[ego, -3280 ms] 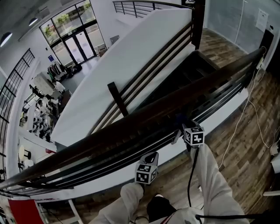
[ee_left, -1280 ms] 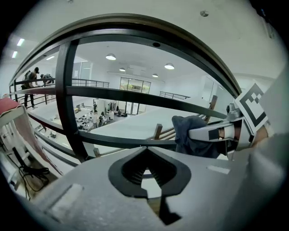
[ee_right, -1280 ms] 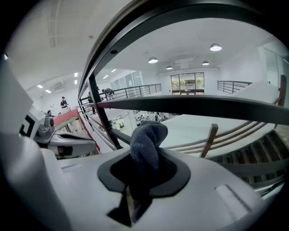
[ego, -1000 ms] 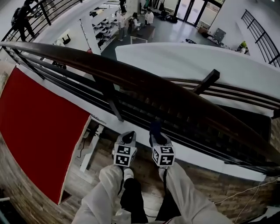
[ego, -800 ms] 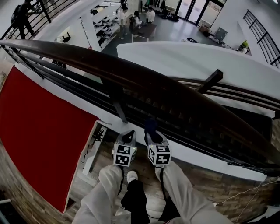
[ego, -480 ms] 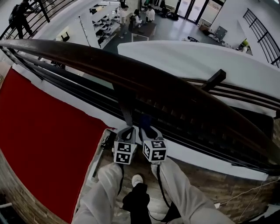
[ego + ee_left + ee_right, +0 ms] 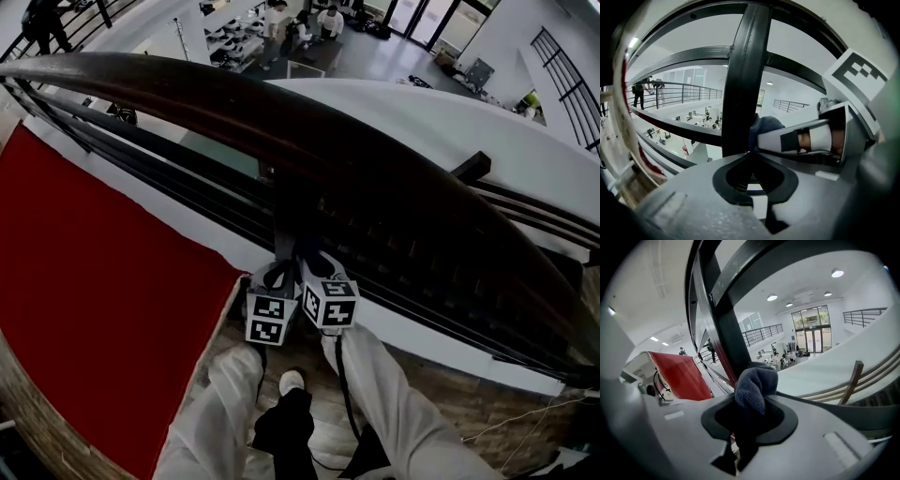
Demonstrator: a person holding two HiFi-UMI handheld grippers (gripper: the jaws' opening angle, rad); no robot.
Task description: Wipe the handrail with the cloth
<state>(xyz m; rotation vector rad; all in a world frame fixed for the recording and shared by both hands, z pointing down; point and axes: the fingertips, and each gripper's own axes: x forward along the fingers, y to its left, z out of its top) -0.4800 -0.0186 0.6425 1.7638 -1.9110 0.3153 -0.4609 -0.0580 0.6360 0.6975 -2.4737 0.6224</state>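
Both tools have slid left to the black metal post. The right hand-held gripper clamps the dark blue cloth and the left hand-held gripper is closed and empty. Both sit below the dark wooden handrail, so wiping looks paused.

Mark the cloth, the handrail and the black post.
cloth [image 7: 755, 385], right gripper view, bunched top fold.
handrail [image 7: 281, 122], head view, top surface.
black post [image 7: 746, 84], left gripper view, mid-shaft.

Tail of cloth apparently in shadow
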